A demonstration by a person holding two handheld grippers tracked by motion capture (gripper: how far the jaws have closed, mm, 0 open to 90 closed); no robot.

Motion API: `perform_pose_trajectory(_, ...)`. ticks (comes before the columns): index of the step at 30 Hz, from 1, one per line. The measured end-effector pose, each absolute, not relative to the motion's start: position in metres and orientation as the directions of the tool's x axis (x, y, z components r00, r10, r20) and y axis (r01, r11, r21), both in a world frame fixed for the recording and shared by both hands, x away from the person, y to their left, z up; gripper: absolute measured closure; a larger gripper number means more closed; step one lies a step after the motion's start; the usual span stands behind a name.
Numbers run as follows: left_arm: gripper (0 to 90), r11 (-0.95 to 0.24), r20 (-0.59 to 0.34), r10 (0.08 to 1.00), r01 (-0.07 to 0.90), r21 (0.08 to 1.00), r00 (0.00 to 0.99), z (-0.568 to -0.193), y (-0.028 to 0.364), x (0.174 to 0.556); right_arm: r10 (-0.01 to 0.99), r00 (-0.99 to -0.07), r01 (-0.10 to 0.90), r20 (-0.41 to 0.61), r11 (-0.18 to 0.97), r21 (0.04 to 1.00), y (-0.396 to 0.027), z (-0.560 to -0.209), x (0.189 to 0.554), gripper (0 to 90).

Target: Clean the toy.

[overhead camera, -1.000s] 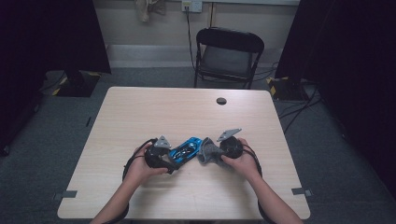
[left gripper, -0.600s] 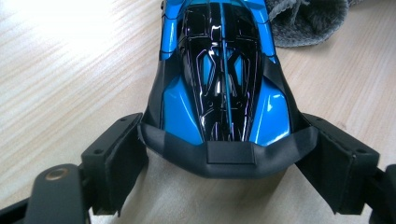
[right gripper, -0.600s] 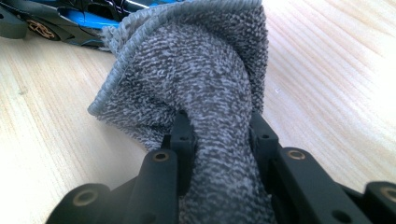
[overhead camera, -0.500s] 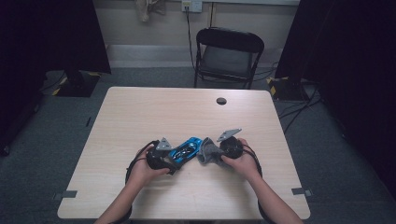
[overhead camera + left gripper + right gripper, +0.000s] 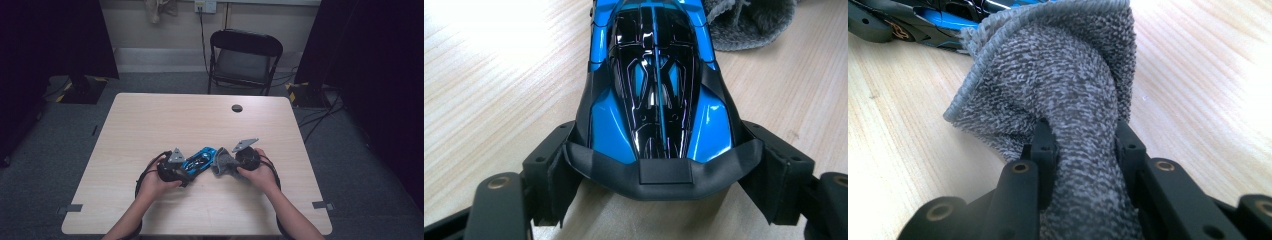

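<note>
A blue and black toy car [image 5: 200, 159] lies on the light wooden table [image 5: 150, 125], near its front middle. My left gripper [image 5: 186, 171] is shut on the car's near end; the left gripper view shows the car [image 5: 656, 90] wedged between my two black jaws, its body stretching away from the camera. My right gripper [image 5: 226, 165] is shut on a grey cloth [image 5: 221, 163], which bunches up between its jaws [image 5: 1068, 100]. The cloth rests against the car's far end [image 5: 943, 17], on the right side of the car in the high view.
A small black round object [image 5: 237, 108] sits near the table's far edge. A black folding chair [image 5: 244, 60] stands behind the table. Cables trail on the floor at the right. Bare table surface lies on all sides of the grippers.
</note>
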State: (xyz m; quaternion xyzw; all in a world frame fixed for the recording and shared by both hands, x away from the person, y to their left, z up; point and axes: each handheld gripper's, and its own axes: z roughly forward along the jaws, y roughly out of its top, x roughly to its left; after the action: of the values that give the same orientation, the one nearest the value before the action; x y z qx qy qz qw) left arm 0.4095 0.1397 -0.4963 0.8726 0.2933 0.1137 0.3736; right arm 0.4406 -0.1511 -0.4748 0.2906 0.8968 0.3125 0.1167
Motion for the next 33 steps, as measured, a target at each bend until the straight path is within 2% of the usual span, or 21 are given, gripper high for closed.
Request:
perform_pose_trajectory(10,24.4,-0.547,-0.018,0.596,0.423,0.722,0.803,-0.497,0.14,0.41,0.537,-0.844,0.383,0.001,0.601,0.701,-0.138,-0.433,0.429,70.8)
perform_pose_trajectory(19,24.4,-0.542,-0.019,0.595,0.419,0.728,0.803,-0.497,0.141,0.409,0.433,-0.901,0.294,-0.037,0.671,0.681,-0.066,-0.433,0.422,70.7)
perform_pose_trajectory(22,24.4,-0.54,-0.021,0.597,0.421,0.729,0.802,-0.498,0.141,0.409,0.437,-0.899,0.307,-0.017,0.658,0.687,-0.055,-0.438,0.425,70.7)
perform_pose_trajectory(25,24.5,-0.547,-0.01,0.595,0.414,0.727,0.804,-0.497,0.141,0.409,0.441,-0.895,0.292,-0.066,0.693,0.659,-0.05,-0.447,0.428,70.7)
perform_pose_trajectory(33,24.5,-0.543,-0.013,0.596,0.415,0.73,0.803,-0.498,0.141,0.408,0.517,-0.853,0.345,-0.071,0.661,0.666,-0.065,-0.449,0.44,70.8)
